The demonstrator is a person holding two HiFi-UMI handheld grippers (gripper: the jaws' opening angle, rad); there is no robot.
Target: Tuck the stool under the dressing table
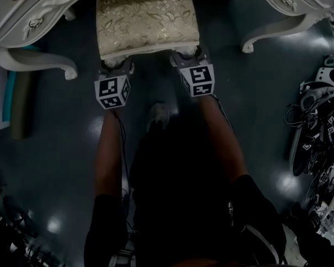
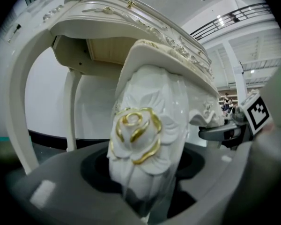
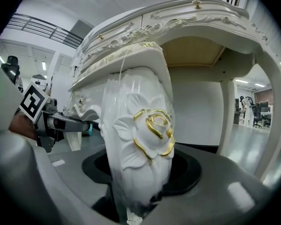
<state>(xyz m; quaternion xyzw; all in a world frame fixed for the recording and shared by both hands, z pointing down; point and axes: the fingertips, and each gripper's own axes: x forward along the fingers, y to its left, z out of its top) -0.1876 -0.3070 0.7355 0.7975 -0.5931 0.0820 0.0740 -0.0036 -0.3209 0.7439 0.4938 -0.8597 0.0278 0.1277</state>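
The stool [image 1: 147, 21] stood partly under the dressing table [image 1: 30, 15], the gap straight ahead (away from the person). Left tool [image 1: 116, 67] clenched its left leg [image 2: 145, 139], right tool [image 1: 188, 57] its right leg [image 3: 140, 144], level with each other.

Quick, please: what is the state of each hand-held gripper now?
Left hand-held gripper: closed on the stool's left leg.
Right hand-held gripper: closed on the stool's right leg.

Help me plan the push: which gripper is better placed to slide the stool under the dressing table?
Neither: left gripper and right gripper each clamp a near leg of the stool, facing the dressing table. Use both.
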